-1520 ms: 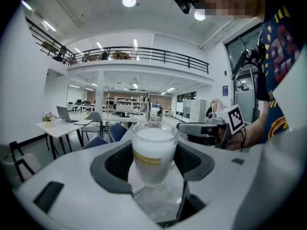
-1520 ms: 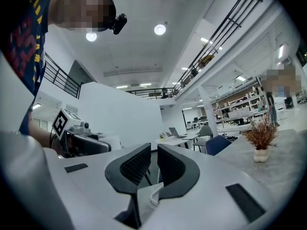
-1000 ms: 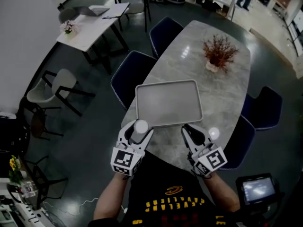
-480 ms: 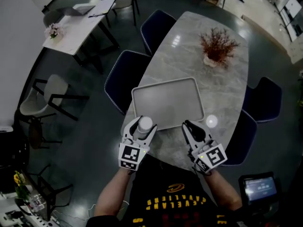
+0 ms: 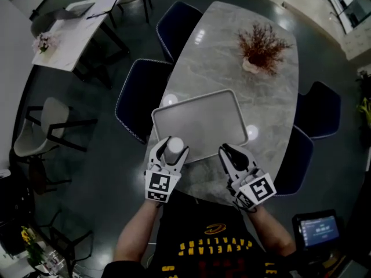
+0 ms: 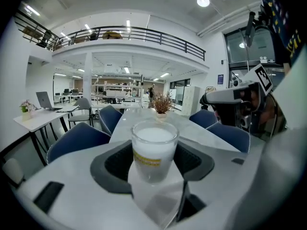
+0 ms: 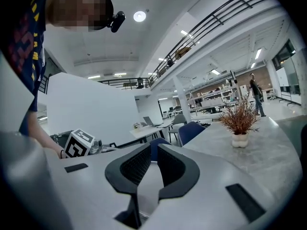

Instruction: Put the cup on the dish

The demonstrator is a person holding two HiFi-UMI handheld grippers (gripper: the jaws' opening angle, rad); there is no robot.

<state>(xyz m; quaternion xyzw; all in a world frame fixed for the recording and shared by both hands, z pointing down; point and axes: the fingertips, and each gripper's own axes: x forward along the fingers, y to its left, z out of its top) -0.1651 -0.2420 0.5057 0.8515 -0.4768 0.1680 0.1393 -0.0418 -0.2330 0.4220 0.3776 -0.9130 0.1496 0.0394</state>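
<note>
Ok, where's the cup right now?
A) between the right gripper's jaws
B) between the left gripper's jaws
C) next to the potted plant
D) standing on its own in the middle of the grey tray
B: the left gripper view shows the cup upright between the pads of the left gripper, while the right gripper has its jaws shut with nothing between them.

The left gripper (image 5: 171, 153) has carried the white cup (image 5: 174, 145) forward until it overlaps the grey tray's (image 5: 200, 120) near-left corner, while the right gripper (image 5: 225, 149) has drawn closer to the tray's near edge.
</note>
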